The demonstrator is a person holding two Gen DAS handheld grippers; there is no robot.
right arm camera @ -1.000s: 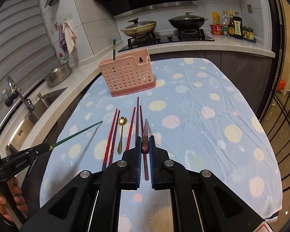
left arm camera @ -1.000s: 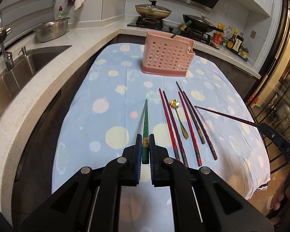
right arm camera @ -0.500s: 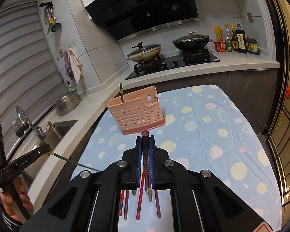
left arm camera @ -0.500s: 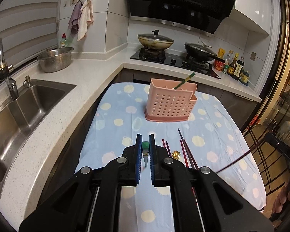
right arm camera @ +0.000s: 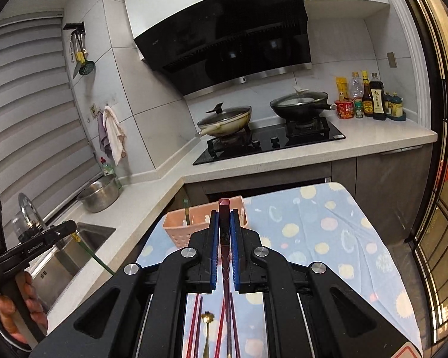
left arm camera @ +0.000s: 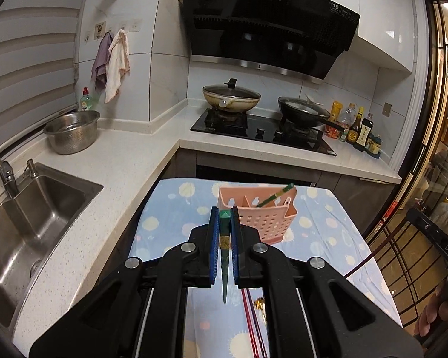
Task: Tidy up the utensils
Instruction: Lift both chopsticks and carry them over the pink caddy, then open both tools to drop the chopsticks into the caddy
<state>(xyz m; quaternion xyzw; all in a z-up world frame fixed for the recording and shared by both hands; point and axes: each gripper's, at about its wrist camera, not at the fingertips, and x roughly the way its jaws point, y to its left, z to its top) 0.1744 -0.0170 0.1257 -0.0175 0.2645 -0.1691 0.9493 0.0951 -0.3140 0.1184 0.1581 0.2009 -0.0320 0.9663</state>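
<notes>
Left wrist view: table (left arm camera: 170,208) under spotted blue cloth, pink utensil basket (left arm camera: 262,223) at its far end with one green chopstick (left arm camera: 276,195) leaning inside. Left gripper (left arm camera: 225,238) clenched on green chopstick (left arm camera: 224,256), tip hanging down. Right gripper (right arm camera: 224,238) clamped on dark red chopstick (right arm camera: 225,256). Loose red chopsticks (right arm camera: 194,319) and gold spoon (right arm camera: 207,319) lie on cloth below.

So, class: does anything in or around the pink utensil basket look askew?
Yes: the green chopstick already in the pink perforated plastic basket leans diagonally across its compartments, its tip poking over the back rim, instead of standing upright.
</notes>
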